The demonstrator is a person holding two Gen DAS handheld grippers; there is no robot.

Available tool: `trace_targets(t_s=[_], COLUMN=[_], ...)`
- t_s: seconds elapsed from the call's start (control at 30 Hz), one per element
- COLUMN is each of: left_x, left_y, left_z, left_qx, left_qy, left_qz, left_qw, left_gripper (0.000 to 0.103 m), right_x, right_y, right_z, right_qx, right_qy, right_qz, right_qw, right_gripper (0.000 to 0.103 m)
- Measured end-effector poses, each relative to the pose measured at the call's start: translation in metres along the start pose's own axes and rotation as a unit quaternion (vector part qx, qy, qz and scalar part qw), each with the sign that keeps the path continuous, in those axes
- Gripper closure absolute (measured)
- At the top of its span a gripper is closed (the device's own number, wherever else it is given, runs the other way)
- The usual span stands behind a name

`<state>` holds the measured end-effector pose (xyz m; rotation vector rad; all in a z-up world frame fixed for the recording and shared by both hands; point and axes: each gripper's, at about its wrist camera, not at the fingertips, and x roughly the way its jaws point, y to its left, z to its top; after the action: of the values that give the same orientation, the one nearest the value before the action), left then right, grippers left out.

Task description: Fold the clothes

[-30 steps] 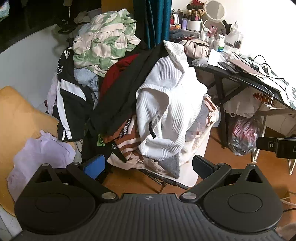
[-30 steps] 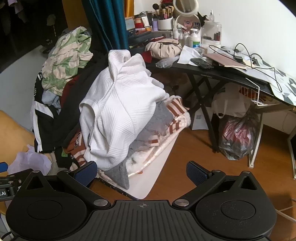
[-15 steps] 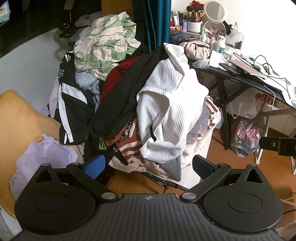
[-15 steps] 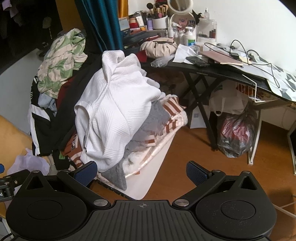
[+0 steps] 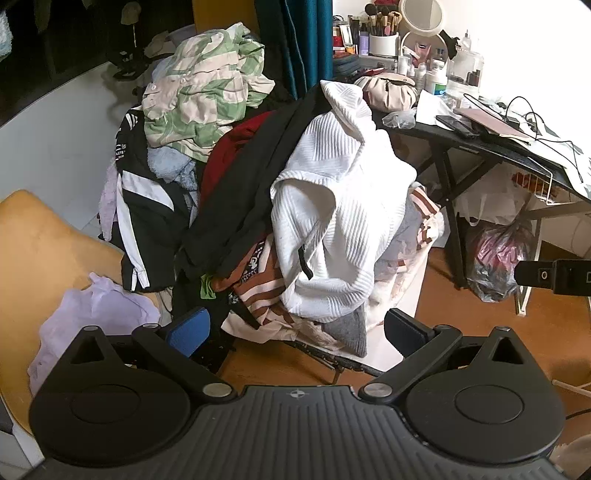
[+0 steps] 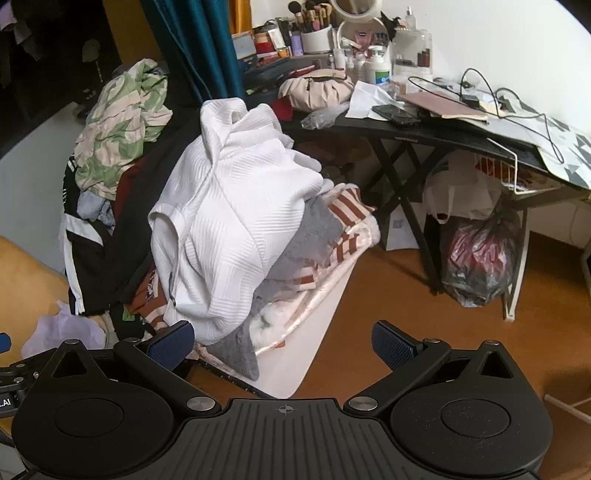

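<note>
Ribbed white knit top (image 5: 343,206) over striped cloth (image 6: 343,221) and grey fleece (image 6: 310,240); glossy crinkled plastic bag (image 5: 498,258) at three o'clock; smooth wood-look floor (image 6: 388,295); matt black ridged plastic gripper housing (image 5: 295,432).

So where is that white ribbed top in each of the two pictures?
Left wrist view: the white ribbed top sits right of centre, draped over the front of the clothes pile.
Right wrist view: the white ribbed top sits left of centre, above the left finger of the tongs.
Shared landmark: the round mirror on the black desk, at the top of both.
</note>
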<state>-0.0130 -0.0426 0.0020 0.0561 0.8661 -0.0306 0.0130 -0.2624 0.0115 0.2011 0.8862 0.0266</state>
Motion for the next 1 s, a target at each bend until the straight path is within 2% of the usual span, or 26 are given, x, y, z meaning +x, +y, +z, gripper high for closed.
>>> trace_targets(t_s=[0.47,0.8,1.0], left_x=[0.011,0.013,0.019], left_y=[-0.052,-0.104,-0.128], left_z=[0.016,0.022,0.019], left_qx=[0.041,0.018,0.002], left_qy=[-0.005,-0.023,-0.014], left_qz=[-0.022,-0.042,-0.038], left_qw=[0.9989,0.9987,0.9992], left_gripper=[0.0,0.0,0.0], right_x=[0.004,-0.009,-0.004], right_y=[-0.046,-0.098,-0.133], right_z=[0.008,0.025,0.029], right_qx=[0.039,0.025,0.024], right_qy=[-0.004,-0.028,-0.013], right_qz=[-0.009,-0.026,-0.03], right_qw=[0.999,0.999,0.999], right_gripper=[0.001,0.001,0.001])
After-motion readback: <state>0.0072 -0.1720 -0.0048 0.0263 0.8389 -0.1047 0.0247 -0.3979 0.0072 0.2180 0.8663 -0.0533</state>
